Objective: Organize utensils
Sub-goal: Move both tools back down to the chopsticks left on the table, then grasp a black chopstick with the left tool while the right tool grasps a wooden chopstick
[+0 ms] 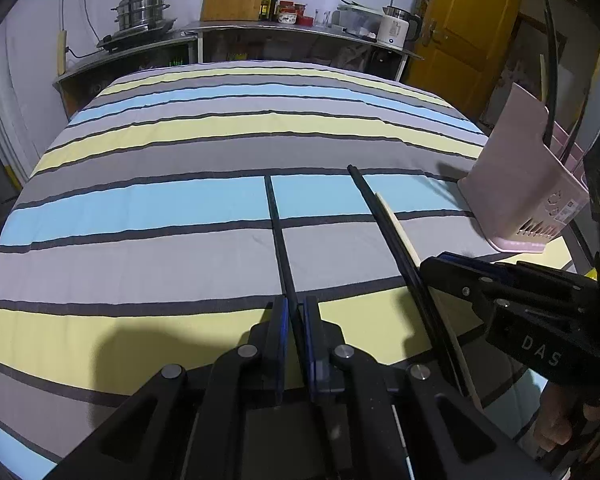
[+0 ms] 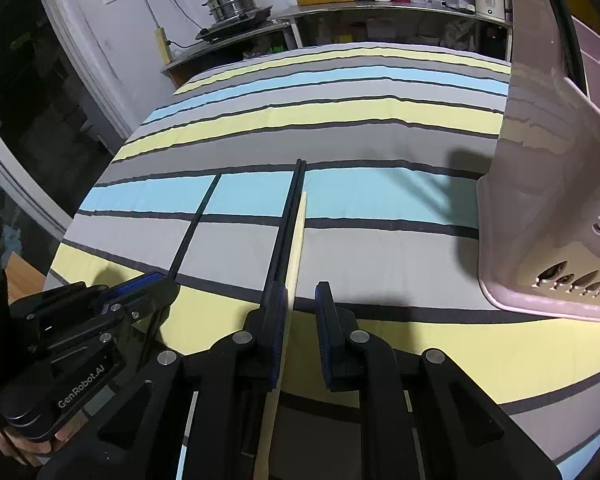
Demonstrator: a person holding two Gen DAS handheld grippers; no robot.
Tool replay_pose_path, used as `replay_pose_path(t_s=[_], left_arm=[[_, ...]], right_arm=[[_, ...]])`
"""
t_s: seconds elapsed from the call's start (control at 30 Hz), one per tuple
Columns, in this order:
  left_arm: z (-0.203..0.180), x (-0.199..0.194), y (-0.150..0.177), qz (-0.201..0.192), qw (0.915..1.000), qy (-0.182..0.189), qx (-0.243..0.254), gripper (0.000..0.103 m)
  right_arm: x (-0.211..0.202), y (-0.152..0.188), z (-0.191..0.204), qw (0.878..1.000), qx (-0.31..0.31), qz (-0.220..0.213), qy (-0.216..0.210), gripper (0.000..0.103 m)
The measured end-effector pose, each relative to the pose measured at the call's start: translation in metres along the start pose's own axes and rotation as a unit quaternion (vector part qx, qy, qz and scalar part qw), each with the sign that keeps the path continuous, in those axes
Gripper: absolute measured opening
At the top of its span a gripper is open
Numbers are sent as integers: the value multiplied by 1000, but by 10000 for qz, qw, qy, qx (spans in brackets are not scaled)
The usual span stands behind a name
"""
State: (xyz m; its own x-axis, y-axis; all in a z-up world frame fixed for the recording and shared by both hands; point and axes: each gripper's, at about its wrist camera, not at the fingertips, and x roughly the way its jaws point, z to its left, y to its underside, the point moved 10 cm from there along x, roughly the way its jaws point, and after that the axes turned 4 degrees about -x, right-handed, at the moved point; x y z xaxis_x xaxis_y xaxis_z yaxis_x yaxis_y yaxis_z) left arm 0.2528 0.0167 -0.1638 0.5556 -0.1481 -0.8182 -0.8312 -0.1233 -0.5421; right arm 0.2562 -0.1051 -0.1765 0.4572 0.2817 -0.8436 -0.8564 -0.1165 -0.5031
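While left gripper (image 1: 295,312) clamps black chopstick (image 1: 277,232), striped cloth (image 1: 139,208) beyond

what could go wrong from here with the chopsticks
1. The left gripper pinches one thin black chopstick near its end; it may pivot or slip when lifted.
2. The right gripper is open with the pale chopstick against one pad and a black pair just outside; closing may catch only one or scatter them.
3. The two grippers sit close and could collide.

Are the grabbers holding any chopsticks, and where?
The left gripper pinches one black chopstick near its close end. The right gripper has open jaws around a wooden chopstick, not gripping.
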Motion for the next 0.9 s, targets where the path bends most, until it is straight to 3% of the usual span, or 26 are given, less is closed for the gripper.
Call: replay_pose_path(t_s=[0.4, 0.63, 0.9], left_arm=[[3, 0, 0, -11, 9999, 98, -46, 8], [3, 0, 1, -8, 9998, 160, -73, 8], [5, 3, -5, 63, 9998, 181, -66, 8]], right_arm=[[-2, 2, -5, 10000, 70, -7, 37, 15], [1, 3, 10, 9988, -364, -30, 327, 16], [11, -14, 5, 9995, -243, 34, 222, 16]])
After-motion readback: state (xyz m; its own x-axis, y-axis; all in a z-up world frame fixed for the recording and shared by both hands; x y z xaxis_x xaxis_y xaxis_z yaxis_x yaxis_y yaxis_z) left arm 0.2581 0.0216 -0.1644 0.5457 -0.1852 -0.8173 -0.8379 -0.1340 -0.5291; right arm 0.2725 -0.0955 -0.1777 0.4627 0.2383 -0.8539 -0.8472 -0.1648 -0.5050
